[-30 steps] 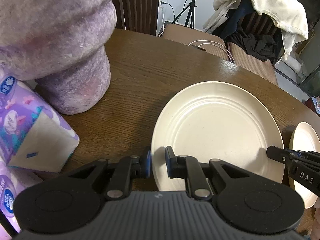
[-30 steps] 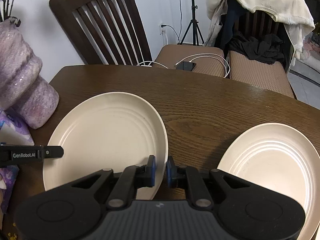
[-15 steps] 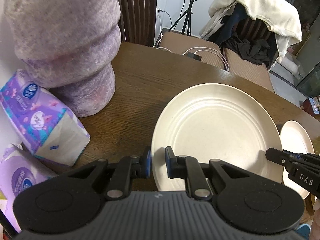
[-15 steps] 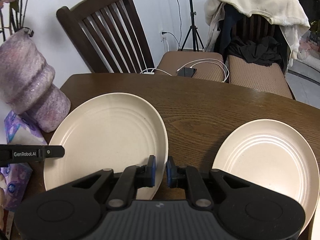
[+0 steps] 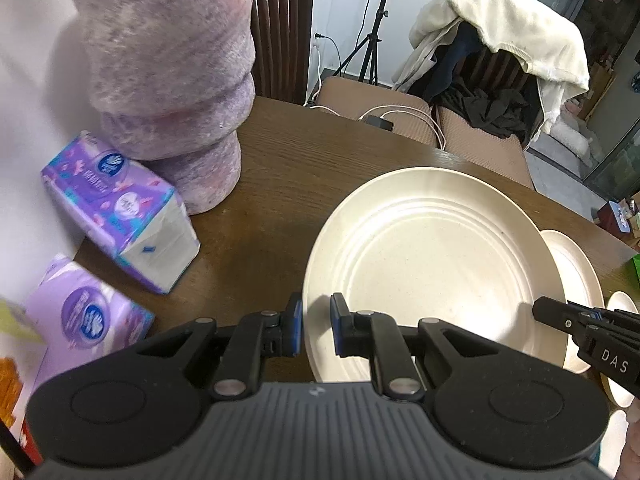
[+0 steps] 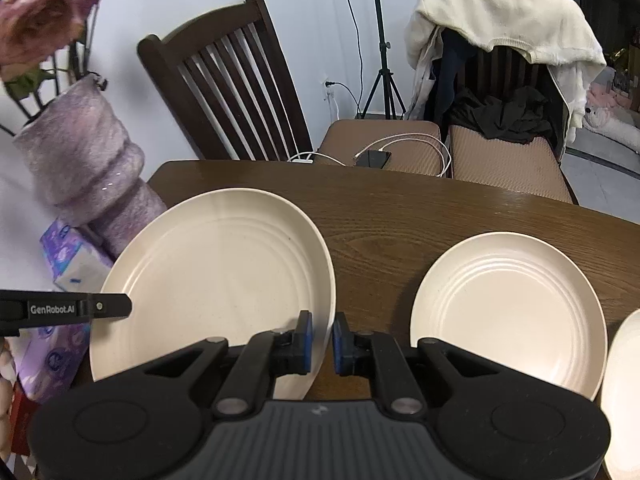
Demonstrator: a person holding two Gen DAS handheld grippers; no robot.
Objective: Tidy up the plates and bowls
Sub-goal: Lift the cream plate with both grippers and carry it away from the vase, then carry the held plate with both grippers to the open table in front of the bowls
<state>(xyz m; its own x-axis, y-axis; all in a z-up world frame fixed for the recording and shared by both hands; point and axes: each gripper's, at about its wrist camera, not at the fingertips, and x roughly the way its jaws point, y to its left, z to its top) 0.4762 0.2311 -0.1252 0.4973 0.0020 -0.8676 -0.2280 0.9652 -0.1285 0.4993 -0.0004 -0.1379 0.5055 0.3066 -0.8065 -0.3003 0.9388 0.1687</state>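
Both grippers have come up and back since a second ago, taking the big plate (image 5: 432, 268) with them — more of the vase (image 5: 168, 80) and the far chair (image 6: 228, 92) is in view now, and the table (image 5: 288, 168) sits further below.

Going left to right: tissue packs (image 5: 120, 208) lean by the purple vase at the table's left end. My left gripper (image 5: 316, 330) angles steeply down, blue pads clamped on the plate's left rim. The plate is lifted, tilted a bit, held between both tools. My right gripper (image 6: 322, 338) points down much the same, pinching the opposite rim — jaws nearly together with just the thin edge in between. Right of that, a second plate (image 6: 508, 312) lies flat on the wood, well apart from the held one. Another pale rim (image 6: 624, 392) pokes in at the far right edge; can't tell if it's a plate or a bowl.
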